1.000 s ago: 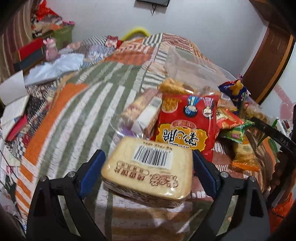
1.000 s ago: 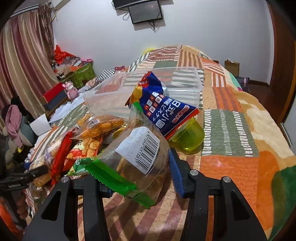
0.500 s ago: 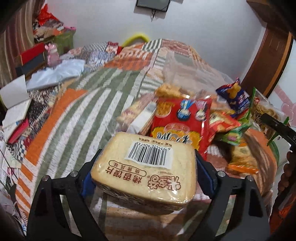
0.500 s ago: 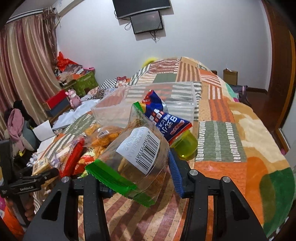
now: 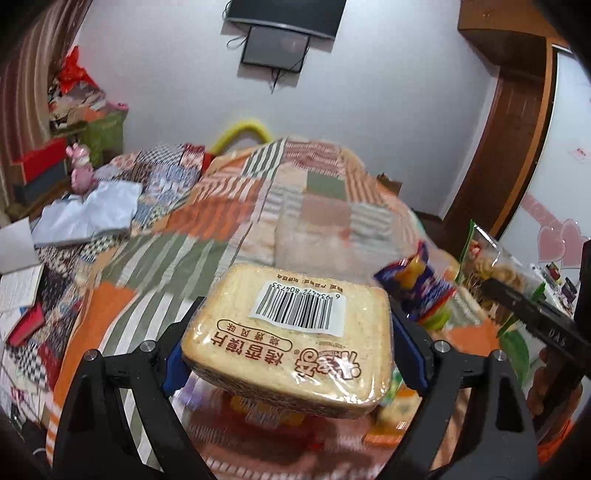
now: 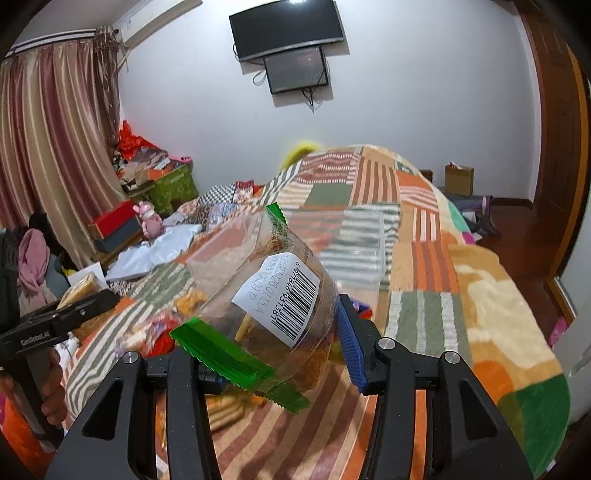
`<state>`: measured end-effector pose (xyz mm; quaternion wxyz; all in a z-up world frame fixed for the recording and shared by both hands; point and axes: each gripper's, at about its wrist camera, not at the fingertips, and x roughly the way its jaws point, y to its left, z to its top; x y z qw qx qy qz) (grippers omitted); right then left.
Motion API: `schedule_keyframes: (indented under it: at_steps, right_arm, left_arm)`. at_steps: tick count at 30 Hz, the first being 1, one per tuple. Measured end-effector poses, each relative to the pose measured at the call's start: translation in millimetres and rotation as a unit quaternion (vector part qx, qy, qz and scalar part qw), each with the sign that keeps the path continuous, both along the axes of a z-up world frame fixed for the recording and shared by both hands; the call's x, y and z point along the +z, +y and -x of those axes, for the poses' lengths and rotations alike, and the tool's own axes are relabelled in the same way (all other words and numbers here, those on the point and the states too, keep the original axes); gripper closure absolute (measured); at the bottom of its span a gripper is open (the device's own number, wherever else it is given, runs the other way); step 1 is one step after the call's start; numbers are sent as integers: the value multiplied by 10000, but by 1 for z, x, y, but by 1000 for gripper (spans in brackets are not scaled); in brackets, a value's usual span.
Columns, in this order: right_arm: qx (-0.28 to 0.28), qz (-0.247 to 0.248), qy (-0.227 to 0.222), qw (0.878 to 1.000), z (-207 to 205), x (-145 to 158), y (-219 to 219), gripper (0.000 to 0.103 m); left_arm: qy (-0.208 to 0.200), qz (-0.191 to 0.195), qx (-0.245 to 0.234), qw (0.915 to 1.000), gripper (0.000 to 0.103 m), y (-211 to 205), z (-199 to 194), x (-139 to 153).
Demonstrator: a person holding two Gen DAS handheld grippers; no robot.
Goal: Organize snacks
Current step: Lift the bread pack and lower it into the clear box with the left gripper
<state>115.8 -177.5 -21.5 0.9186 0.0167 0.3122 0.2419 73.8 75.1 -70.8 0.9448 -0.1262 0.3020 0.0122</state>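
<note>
My left gripper (image 5: pixel 291 343) is shut on a wrapped pack of toasted bread slices (image 5: pixel 291 332) with a barcode label, held above the snack pile. My right gripper (image 6: pixel 280 343) is shut on a clear snack bag with green edges (image 6: pixel 266 306) and a barcode sticker, also lifted. A clear plastic bin (image 5: pixel 332 229) stands on the patchwork bedspread (image 5: pixel 155 258) beyond the pile. A blue snack bag (image 5: pixel 417 288) lies to the right of the bread. The right gripper with its bag shows at the right edge of the left wrist view (image 5: pixel 524 299).
More snack packets lie blurred under both grippers. White paper (image 5: pixel 88 210), a pink toy (image 5: pixel 79 170) and books (image 5: pixel 18 291) sit on the bed's left side. A TV (image 6: pixel 288 29) hangs on the far wall. A wooden door (image 5: pixel 498 147) is at right.
Both grippers rose and tilted up with their packs. The left jaws closed on the bread pack. The snack pile dropped low in both views.
</note>
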Motion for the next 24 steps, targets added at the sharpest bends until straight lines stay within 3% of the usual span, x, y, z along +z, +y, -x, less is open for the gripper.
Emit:
schedule_keyframes:
  at_steps: [11,18,24]
  right_arm:
    - [-91,37,-224,9997,-34,11,0,59]
    - [-152,205,-303,9992,-63,16,3,59]
    - [-139,401,-202,9989,-85,10,9,59]
  left_arm:
    - [-63,36,-172,9998,14,-17,-65,22]
    - [187,154,-212,9995,14,-16,-115,23]
    - [366,-35,-156,9992,14,-23,-151,18]
